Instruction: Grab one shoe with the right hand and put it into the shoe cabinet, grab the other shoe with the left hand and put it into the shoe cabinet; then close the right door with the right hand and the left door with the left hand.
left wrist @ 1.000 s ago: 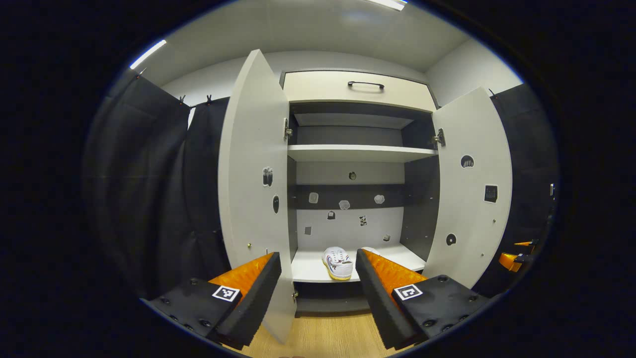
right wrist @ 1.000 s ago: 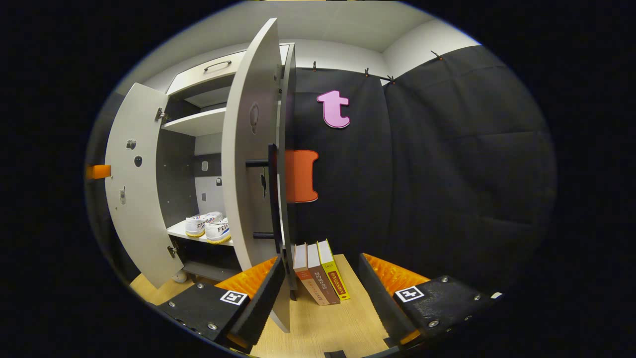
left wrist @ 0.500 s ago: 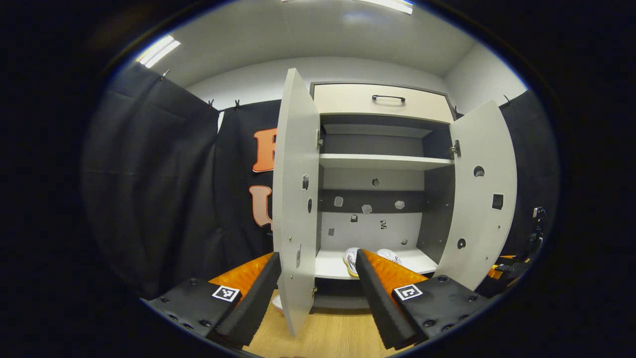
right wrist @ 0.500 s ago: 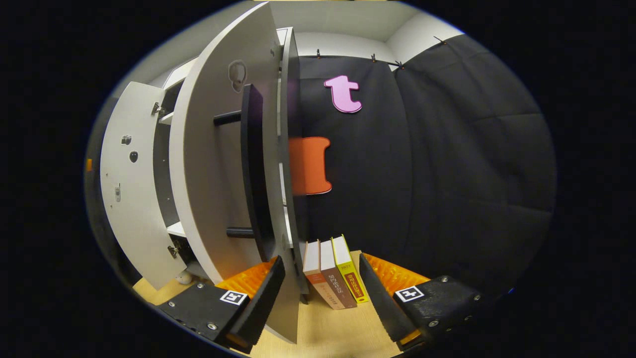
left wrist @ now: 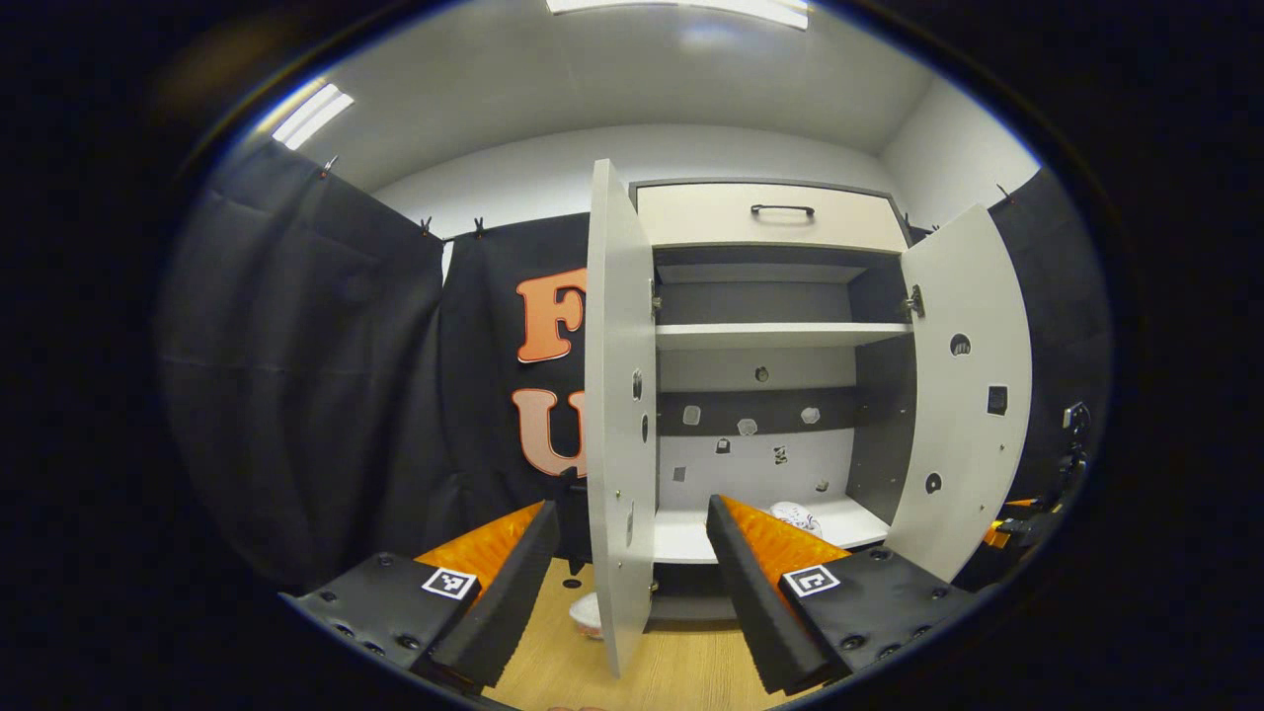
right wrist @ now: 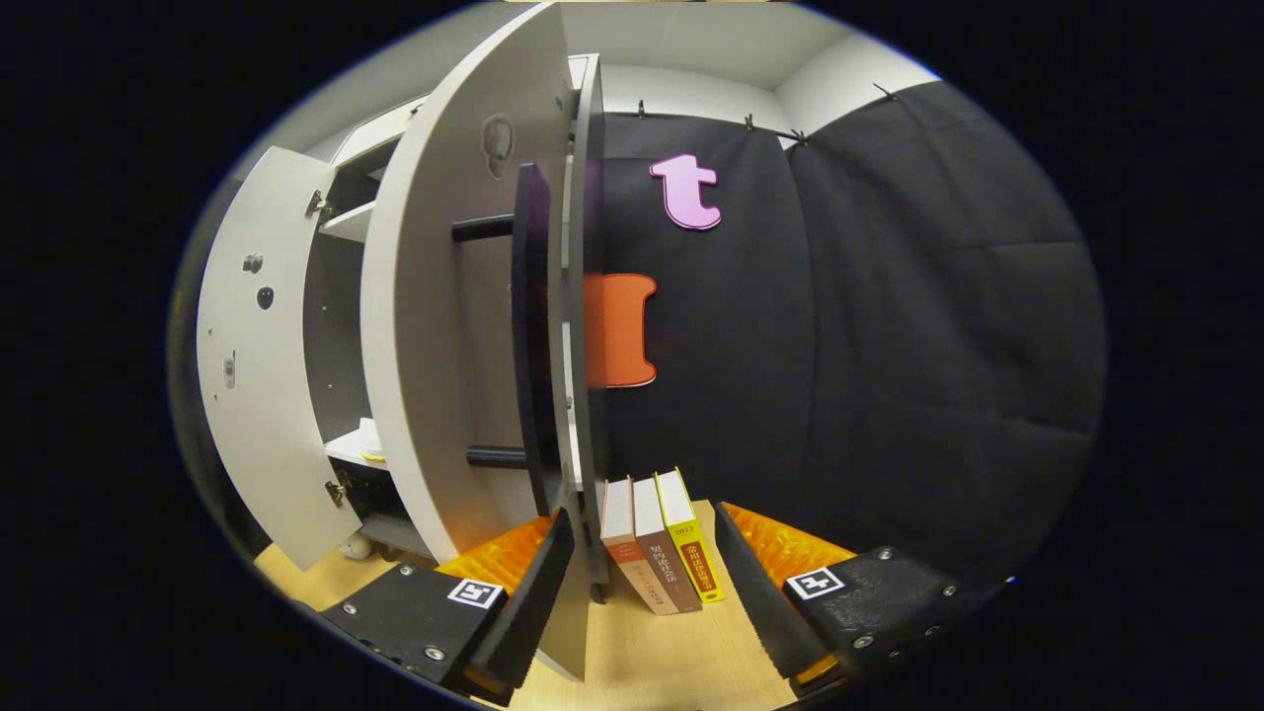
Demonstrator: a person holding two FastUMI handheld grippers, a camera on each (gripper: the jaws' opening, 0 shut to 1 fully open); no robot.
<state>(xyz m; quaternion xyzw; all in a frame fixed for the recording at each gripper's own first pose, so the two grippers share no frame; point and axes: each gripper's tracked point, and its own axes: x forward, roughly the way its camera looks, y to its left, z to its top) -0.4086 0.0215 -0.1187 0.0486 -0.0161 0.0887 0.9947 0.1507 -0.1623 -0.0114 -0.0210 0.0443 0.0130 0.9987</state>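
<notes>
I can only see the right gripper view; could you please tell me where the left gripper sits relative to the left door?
Observer: The left gripper is open, and the left door stands edge-on between its fingers; I cannot tell whether they touch.
Operator: Thank you. Are the shoes inside?
Observer: One white shoe lies on the bottom shelf, partly behind a finger; I cannot make out the other.
</notes>
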